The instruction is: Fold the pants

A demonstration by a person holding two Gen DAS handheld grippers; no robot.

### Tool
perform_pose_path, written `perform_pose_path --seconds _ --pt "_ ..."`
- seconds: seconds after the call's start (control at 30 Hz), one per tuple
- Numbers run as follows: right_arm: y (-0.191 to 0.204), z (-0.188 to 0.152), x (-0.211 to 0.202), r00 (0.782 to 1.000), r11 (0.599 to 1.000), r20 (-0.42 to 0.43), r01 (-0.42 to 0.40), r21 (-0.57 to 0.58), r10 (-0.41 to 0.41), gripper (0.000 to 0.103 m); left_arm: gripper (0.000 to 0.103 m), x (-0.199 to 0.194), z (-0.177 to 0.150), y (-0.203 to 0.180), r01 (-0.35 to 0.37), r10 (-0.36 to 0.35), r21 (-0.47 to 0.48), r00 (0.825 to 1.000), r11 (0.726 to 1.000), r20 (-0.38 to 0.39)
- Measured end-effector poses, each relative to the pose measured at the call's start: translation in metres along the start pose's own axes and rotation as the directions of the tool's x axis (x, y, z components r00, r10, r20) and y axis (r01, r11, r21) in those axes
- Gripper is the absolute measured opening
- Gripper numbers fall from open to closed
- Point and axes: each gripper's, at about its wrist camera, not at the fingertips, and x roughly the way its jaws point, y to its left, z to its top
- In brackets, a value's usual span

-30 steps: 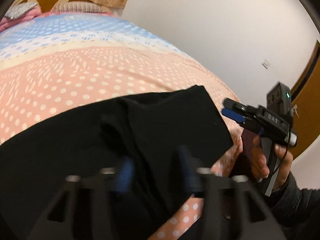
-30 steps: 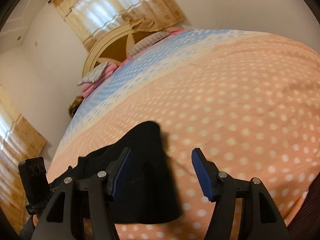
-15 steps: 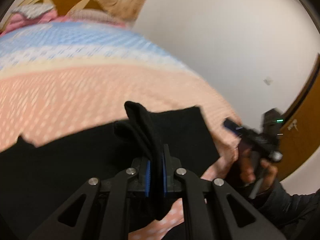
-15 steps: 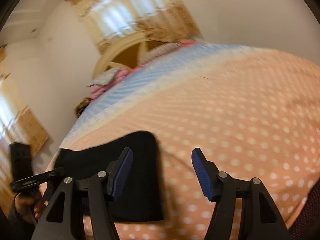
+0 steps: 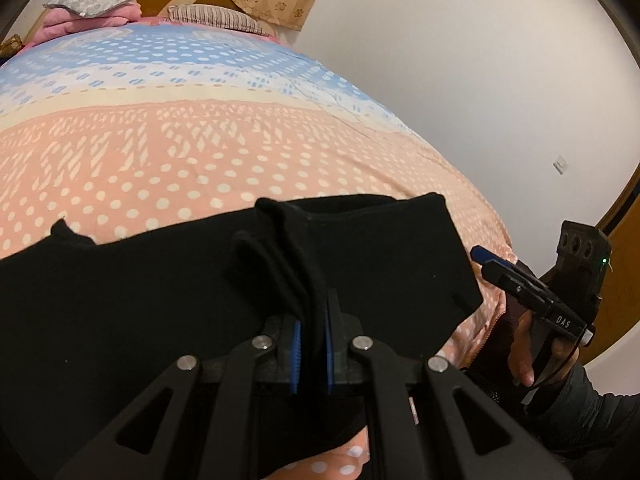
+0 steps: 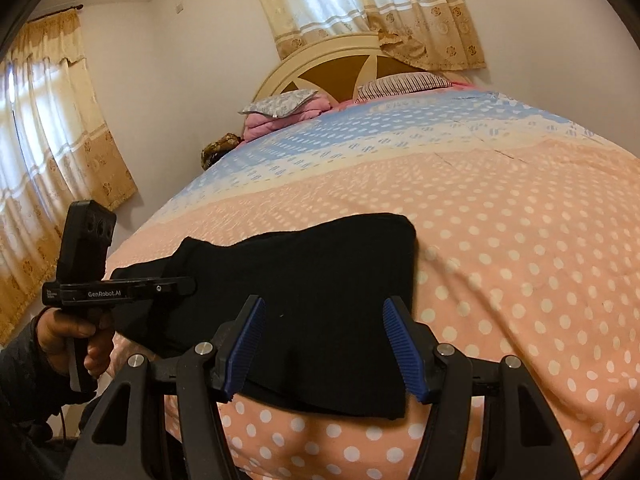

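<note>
Black pants lie across the near edge of a bed with a pink dotted cover. My left gripper is shut on a bunched fold of the pants and lifts it slightly. It shows from the side in the right wrist view. My right gripper is open and empty, just above the near right end of the pants. It shows in the left wrist view beyond the pants' right corner.
Pillows and a pink blanket lie at the headboard. Curtains hang at the left. A white wall and a wooden door stand to the right of the bed.
My left gripper closed on a fold of the pants and raised it. My right gripper stayed open and shifted over the pants' right end.
</note>
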Motion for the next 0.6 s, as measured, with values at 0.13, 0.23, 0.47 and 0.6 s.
perform_pose_path --seconds 0.13,0.23,0.47,0.6 --pt "-0.005 -0.009 0.019 0.996 0.999 -0.085 0.034 -0.019 -0.035 0.063 0.014 0.011 -0.004 0.010 -0.007 0.007 -0.039 1.000 0.999 -0.015" --pt "-0.003 -0.007 0.010 0.998 0.999 -0.046 0.034 -0.030 -0.036 0.063 0.017 0.010 -0.004 0.014 0.004 -0.004 -0.060 1.000 0.998 0.000" --pt "0.024 -0.009 0.006 1.000 0.992 -0.029 -0.004 -0.123 0.000 0.063 0.024 -0.003 -0.007 0.013 -0.019 0.021 -0.057 1.000 0.998 0.019" --pt "0.049 -0.009 0.007 1.000 0.983 -0.021 -0.015 -0.184 0.011 0.063 0.051 -0.027 -0.016 0.013 -0.078 0.080 -0.037 0.995 0.996 0.063"
